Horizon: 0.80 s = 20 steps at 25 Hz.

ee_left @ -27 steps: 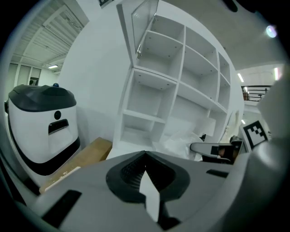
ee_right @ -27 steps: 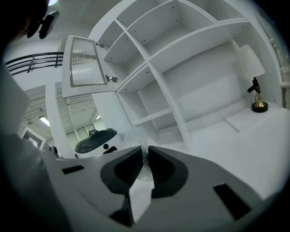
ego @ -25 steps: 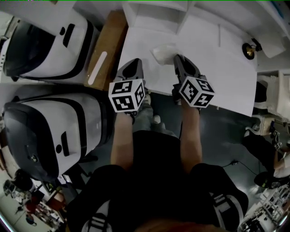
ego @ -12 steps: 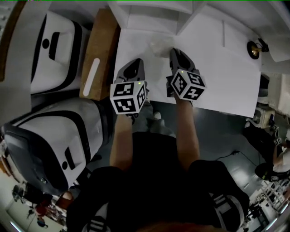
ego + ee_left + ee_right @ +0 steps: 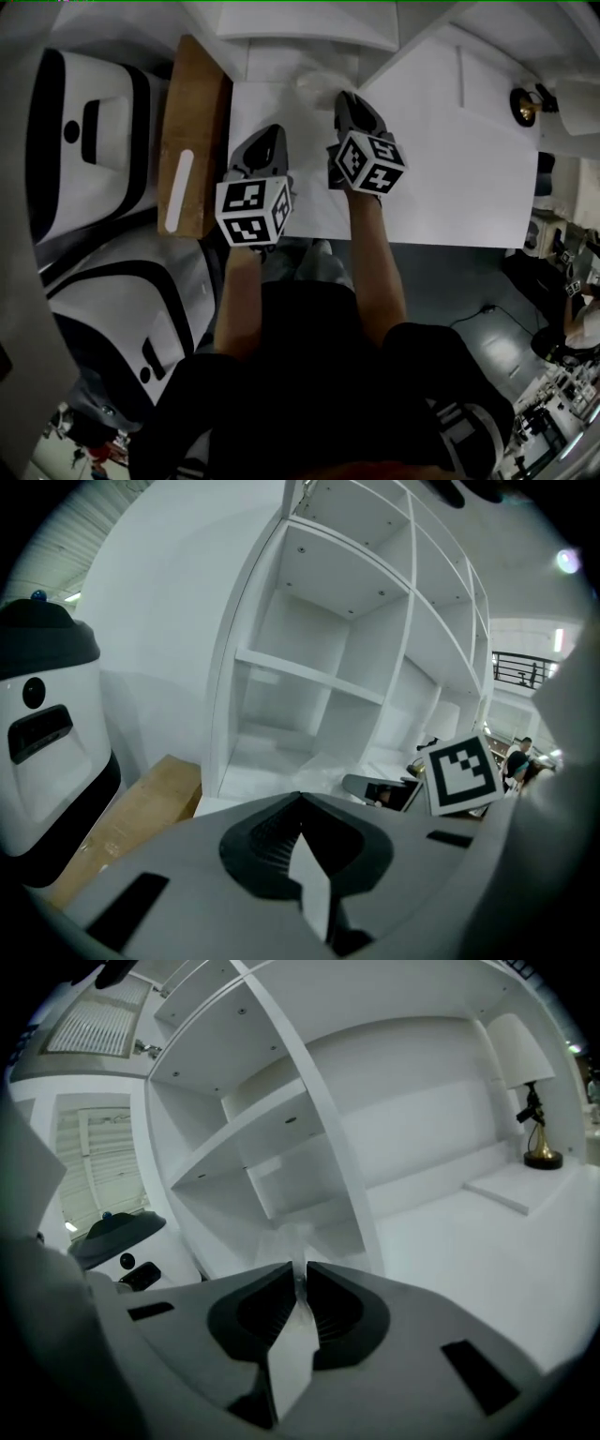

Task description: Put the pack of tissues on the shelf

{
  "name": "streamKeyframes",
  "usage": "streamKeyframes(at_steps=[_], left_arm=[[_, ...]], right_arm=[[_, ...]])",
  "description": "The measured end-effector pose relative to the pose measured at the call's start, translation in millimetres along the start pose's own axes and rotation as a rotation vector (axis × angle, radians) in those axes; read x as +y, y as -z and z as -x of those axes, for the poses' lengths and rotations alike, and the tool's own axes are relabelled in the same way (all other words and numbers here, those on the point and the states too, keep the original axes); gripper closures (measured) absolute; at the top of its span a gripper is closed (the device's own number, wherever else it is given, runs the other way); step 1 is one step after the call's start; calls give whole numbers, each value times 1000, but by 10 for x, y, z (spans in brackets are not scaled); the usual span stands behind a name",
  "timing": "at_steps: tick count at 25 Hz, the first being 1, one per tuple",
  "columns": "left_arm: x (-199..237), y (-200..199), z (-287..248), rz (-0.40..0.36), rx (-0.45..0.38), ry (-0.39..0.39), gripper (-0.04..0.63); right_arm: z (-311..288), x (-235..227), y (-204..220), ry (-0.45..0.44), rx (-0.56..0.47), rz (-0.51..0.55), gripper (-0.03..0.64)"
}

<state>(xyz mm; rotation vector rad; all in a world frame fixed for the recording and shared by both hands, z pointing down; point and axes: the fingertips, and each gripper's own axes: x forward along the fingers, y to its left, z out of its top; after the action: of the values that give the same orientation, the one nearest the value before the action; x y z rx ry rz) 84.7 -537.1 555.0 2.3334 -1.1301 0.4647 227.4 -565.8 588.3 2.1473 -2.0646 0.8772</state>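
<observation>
The pack of tissues [image 5: 314, 86] is a pale, crinkly plastic pack held just above the white tabletop [image 5: 441, 178], in front of the white shelf unit [image 5: 300, 28]. My right gripper [image 5: 342, 98] is shut on the pack's near edge. In the right gripper view a thin pale flap sits pinched between the jaws of the right gripper [image 5: 298, 1265], and the rest of the pack [image 5: 291, 1239] shows beyond the tips. The shelf's open compartments [image 5: 272, 1162] stand straight ahead. My left gripper [image 5: 267, 136] hovers to the left, its jaws shut with nothing in them [image 5: 300, 799].
A brown cardboard box [image 5: 192, 131] lies left of the table, beside two large white-and-black machines [image 5: 89, 141]. A small lamp with a gold base [image 5: 520, 103] stands at the table's far right. A raised white slab [image 5: 520, 1185] sits near the lamp.
Both grippers have moved forward and down toward the shelf, and the right one has carried the pack with it. The shelf opening is closer in view.
</observation>
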Motion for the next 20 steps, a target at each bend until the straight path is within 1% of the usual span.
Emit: streamKeyframes(at_steps=[2,6,10,16,19,20], left_arm=[[11,-81,-67,-12,-8,10,585],[66,-174,-160,-23,-12,20,584],[127,-215,-229,-18,-6,23,585],[215,-240,-284,-13,-6,18,584],[260,-245,-279,-8,-9,16,584],[274,-251,-275,-7,-10,15,584]], right_arm=[[-116,-41,-22,9,-7,-13,569],[-337,-100,-32,49,-8,2,568],[-564,-188,-24,103,-3,51,568],[-812,-217,2,147,15,151,568],[-871,-233,20,165,20,167,567],[-883,-231,25,164,21,166,556]])
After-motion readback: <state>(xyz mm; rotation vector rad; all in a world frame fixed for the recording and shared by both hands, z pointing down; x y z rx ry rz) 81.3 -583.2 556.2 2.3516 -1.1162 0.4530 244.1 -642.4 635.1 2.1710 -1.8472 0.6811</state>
